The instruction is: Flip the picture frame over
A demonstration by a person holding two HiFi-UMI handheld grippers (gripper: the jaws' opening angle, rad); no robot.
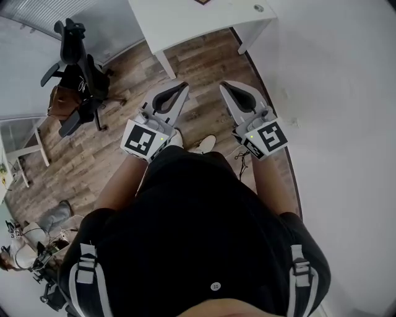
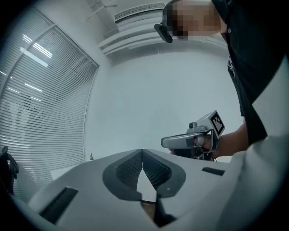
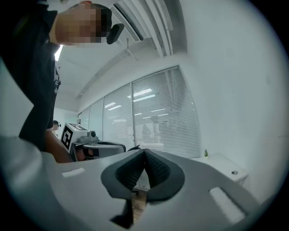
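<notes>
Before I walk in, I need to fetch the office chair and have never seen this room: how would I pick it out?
Find the white table at the far end of the wood floor. Left of it, near the window blinds, stands the office chair. It is black where the tables around it are white, with something brown against its side.
</notes>
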